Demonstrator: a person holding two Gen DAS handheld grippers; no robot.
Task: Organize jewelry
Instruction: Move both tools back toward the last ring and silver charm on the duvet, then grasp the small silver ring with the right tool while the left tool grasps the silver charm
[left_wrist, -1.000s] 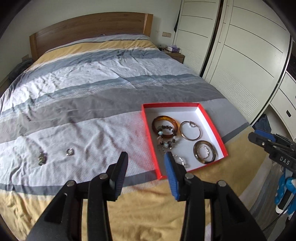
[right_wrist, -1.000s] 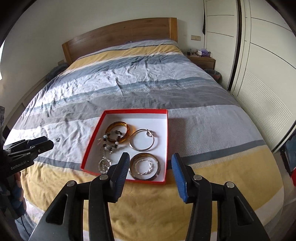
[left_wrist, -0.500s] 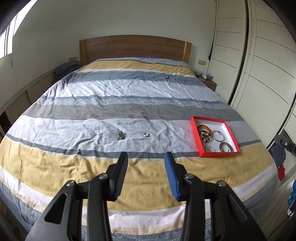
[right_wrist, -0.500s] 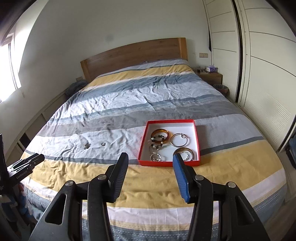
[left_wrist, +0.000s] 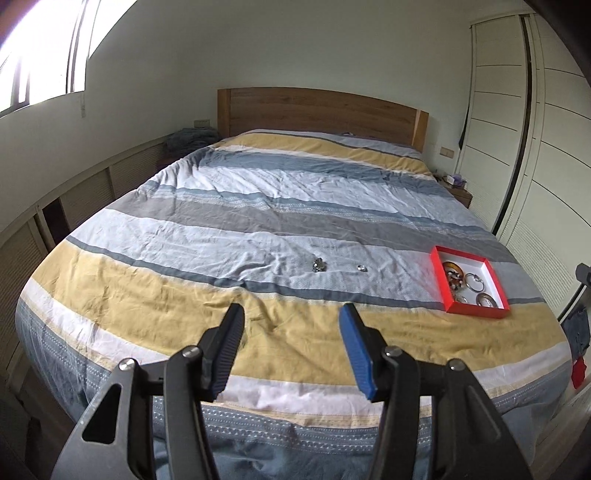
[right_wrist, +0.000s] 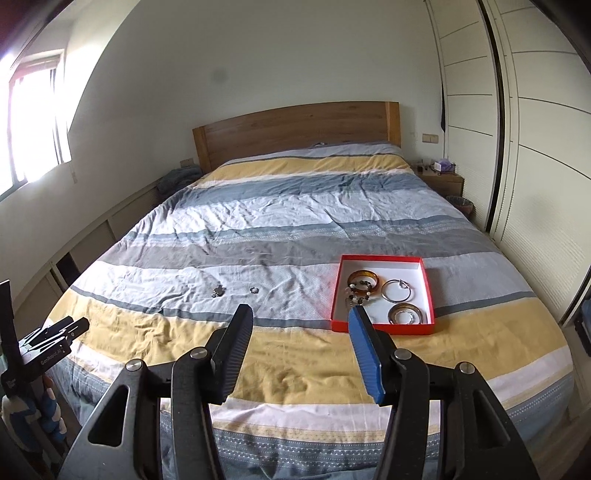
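A red box (right_wrist: 428, 291) with a white inside lies on the striped bed and holds several bangles and a beaded bracelet (right_wrist: 360, 290). It also shows in the left wrist view (left_wrist: 441, 280). A small dark trinket (left_wrist: 318, 264) and a small ring (left_wrist: 362, 268) lie loose on the cover left of the box; they also show in the right wrist view, the trinket (right_wrist: 218, 291) and the ring (right_wrist: 253, 290). My left gripper (left_wrist: 291, 325) is open and empty, back from the foot of the bed. My right gripper (right_wrist: 301, 321) is open and empty, likewise back. The left gripper also shows in the right wrist view (right_wrist: 59, 332).
The bed (left_wrist: 280, 206) has a wooden headboard (left_wrist: 317, 110). White wardrobe doors (right_wrist: 517, 147) line the right wall. A nightstand (right_wrist: 441, 182) stands at the far right of the bed. Low cabinets (left_wrist: 74, 199) run along the left wall under a window.
Both grippers have pulled well back from the box to beyond the foot of the bed, and the whole bed has come into view. Both stay open and empty.
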